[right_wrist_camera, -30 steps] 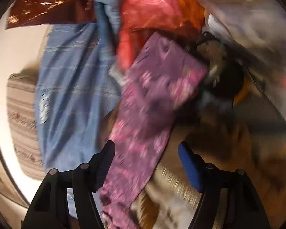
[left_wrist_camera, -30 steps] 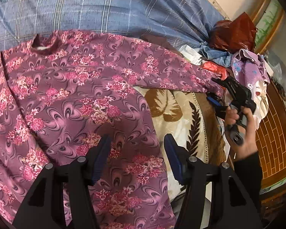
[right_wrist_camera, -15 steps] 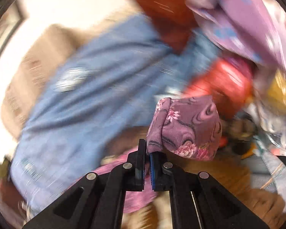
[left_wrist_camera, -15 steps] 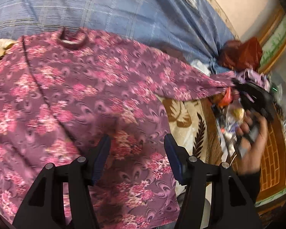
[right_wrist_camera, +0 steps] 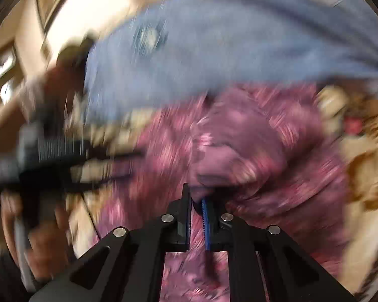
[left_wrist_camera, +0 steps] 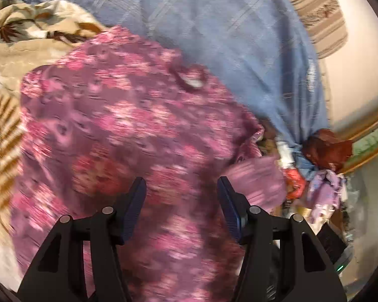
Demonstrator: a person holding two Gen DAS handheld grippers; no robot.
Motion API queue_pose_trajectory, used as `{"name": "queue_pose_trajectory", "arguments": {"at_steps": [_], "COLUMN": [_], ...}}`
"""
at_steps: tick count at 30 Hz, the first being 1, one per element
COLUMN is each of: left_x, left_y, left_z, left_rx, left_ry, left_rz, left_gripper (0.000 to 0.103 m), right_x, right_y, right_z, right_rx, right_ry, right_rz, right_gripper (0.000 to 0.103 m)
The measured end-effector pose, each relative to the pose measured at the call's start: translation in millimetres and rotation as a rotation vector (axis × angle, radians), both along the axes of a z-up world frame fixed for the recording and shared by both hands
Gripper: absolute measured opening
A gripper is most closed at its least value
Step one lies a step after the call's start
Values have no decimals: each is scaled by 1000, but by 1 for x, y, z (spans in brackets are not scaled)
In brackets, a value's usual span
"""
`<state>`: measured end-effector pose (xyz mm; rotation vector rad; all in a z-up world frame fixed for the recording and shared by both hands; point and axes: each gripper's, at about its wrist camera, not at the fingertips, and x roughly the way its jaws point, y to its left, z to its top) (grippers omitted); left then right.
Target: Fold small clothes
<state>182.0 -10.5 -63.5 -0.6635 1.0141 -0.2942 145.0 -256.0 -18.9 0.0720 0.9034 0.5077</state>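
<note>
Your left gripper [left_wrist_camera: 181,201] hangs over the soft purple floral knit top [left_wrist_camera: 128,130], its jaws wide with nothing between the ribbed blue pads [left_wrist_camera: 136,201]. The top lies spread on a plush cream blanket printed with brown fern leaves [left_wrist_camera: 2,130], its round collar [left_wrist_camera: 191,80] pointing toward a smooth blue checked sheet [left_wrist_camera: 226,37] beyond it. One sleeve [right_wrist_camera: 229,151] is doubled back over the body of the top. Your right gripper [right_wrist_camera: 196,209] has its jaws narrow and just been easing apart; a bunched fold of that sleeve cloth sits between them, though motion blur hides whether the pads press on it. A crumpled heap of red, lilac and rust-brown clothes [left_wrist_camera: 322,166] lies by the sheet's far corner.
</note>
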Motion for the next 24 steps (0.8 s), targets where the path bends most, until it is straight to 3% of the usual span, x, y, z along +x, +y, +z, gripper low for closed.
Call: {"name": "queue_pose_trajectory", "arguments": {"at_steps": [3,5,8,9,12,15,18,22,23,24], "left_x": [9,13,16,17,9,-16,-33,-18,-17,-17], "left_y": [8,7,-1,-5,-18,-24,-18,-34,-39,-42], "left_z": [-21,-27,-32,-33,-36,-36,-34,-46,-49,-51], "left_rx": [19,7,-12,-26,-5,22,-25,35,50,72], "left_ry": [56,70,81,90,126,132,110,166,163,161], "left_rz": [5,-5,-19,-33,-65,-68,-32,-53,-59,-53], "left_gripper": [57,57,57,57,57,57,57,57,48,14], "right_x": [1,2,5,8,16,32,44,57,56,59], "right_y": [-6,-31,-71,-83,-116,-138,-147,-138,-136,-133], "right_z": [-26,-26,-16,-13,-18,-35,-56,-60,-61,-64], "right_rx": [33,155,357,406,473,492,550,504,483,478], "right_ry": [120,142,113,102,98,174,255,235,247,262], "right_rz": [-11,-43,-105,-134,-240,-353,-388,-394,-387,-375], "right_gripper": [52,52,66,66,66,66,62,56,45,24]}}
